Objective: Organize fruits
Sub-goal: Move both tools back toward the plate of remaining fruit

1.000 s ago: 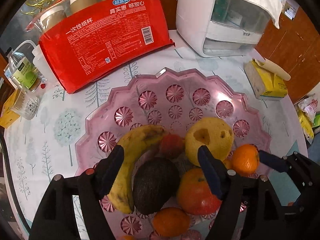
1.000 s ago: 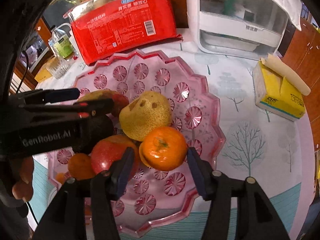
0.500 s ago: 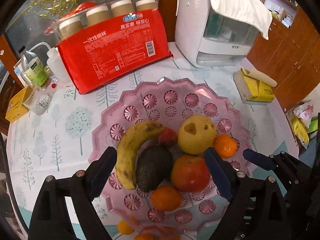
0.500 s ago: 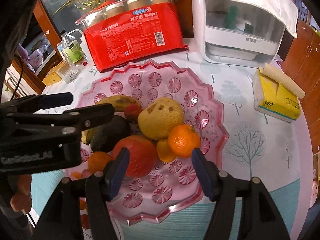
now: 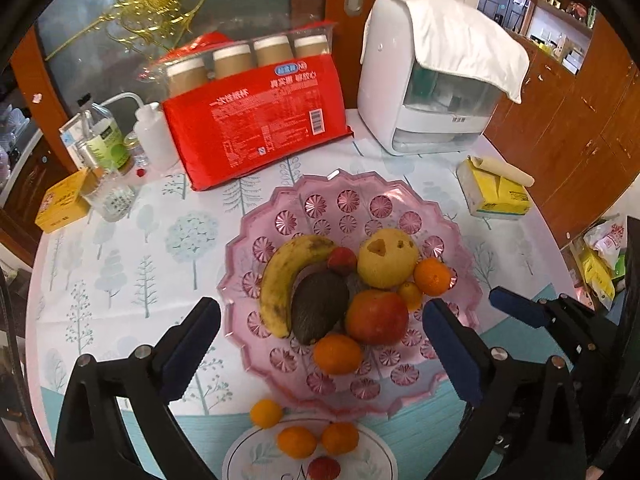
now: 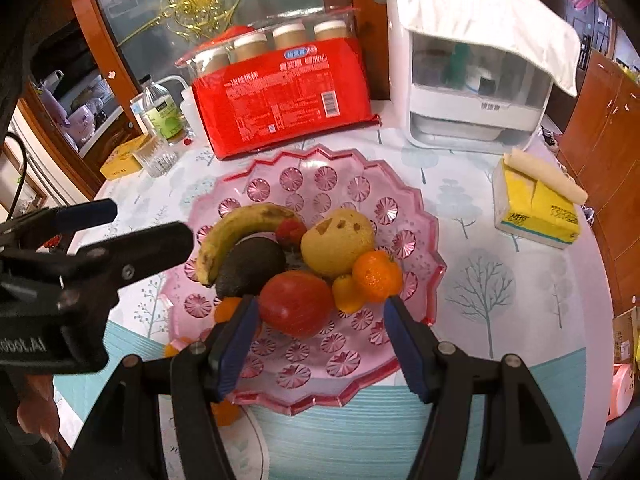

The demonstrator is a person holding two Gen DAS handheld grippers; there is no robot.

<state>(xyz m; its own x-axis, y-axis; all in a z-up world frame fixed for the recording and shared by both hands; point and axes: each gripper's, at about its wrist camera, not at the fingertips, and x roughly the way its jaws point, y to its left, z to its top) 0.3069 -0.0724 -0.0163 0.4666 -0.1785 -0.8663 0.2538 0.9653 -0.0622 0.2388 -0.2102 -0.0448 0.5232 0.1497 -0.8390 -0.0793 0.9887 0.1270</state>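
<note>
both tongs, left gripper (image 5: pixel 320 344) and right gripper (image 6: pixel 318 344), are held open and empty above the pink fruit tray (image 5: pixel 400 196). loose kumquats (image 5: pixel 266 413) remain by the tabletop's near edge; each should be gripped gently.

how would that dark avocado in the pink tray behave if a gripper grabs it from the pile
The avocado looks rigid and dense, probably heavy for its size. Its rounded, tapering shape could slip between flat pads unless squeezed across its widest part. It lies wedged between the banana and the red apple in the pink tray, so lifting it may make neighbours roll.
</note>
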